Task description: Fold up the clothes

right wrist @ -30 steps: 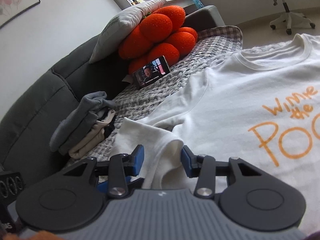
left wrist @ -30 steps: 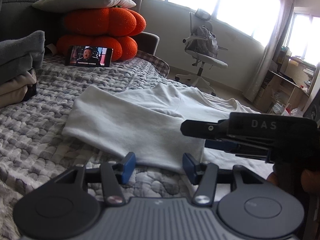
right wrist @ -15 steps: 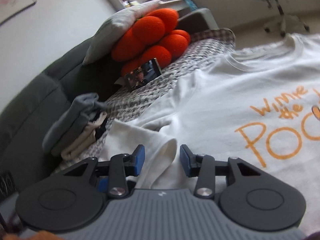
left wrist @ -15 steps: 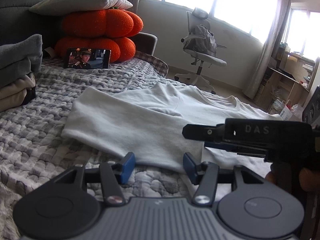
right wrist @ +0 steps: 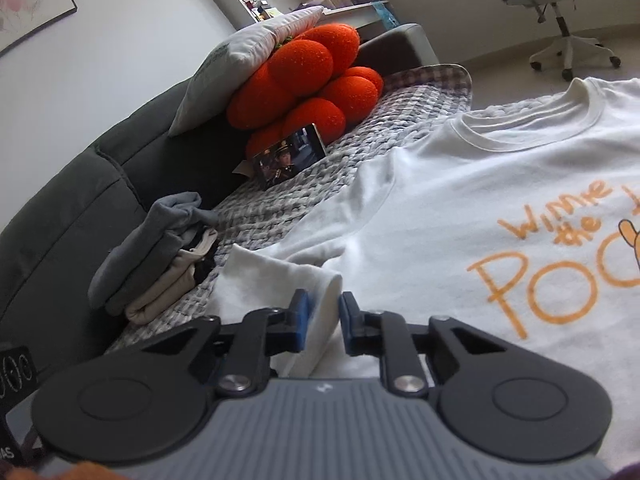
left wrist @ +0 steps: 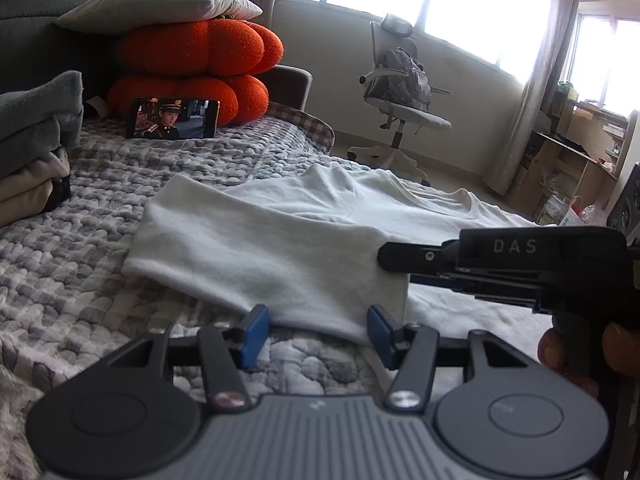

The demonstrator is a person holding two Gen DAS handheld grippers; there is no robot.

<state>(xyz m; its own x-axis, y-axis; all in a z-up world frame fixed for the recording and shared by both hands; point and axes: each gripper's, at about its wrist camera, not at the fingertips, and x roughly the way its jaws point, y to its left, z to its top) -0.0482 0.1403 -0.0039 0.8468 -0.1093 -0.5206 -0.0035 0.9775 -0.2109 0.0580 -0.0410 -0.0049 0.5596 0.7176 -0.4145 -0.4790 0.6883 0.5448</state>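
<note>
I am looking across a grey sofa point(right wrist: 60, 216) covered by a knobbly grey blanket point(left wrist: 80, 240). A white T-shirt point(right wrist: 460, 208) with orange lettering lies spread flat on the blanket, neck hole toward the far side and its left sleeve folded in over the near left corner. At the far end of the sofa, orange cushions point(left wrist: 192, 76) are stacked under a pale pillow point(left wrist: 160, 4), with a phone point(left wrist: 172, 118) propped against them, its screen lit. On the left, a pile of folded clothes point(right wrist: 156, 256) sits against the sofa back. An office chair point(left wrist: 400, 96) stands on the floor beyond. My right gripper point(right wrist: 322, 322) has just been closing, and its blue pads are now narrow, pinching a raised fold of the sleeve. My left gripper point(left wrist: 314, 330) sits at the T-shirt's near edge with its jaws apart, holding nothing; the cloth edge lies just beyond its pads.
</note>
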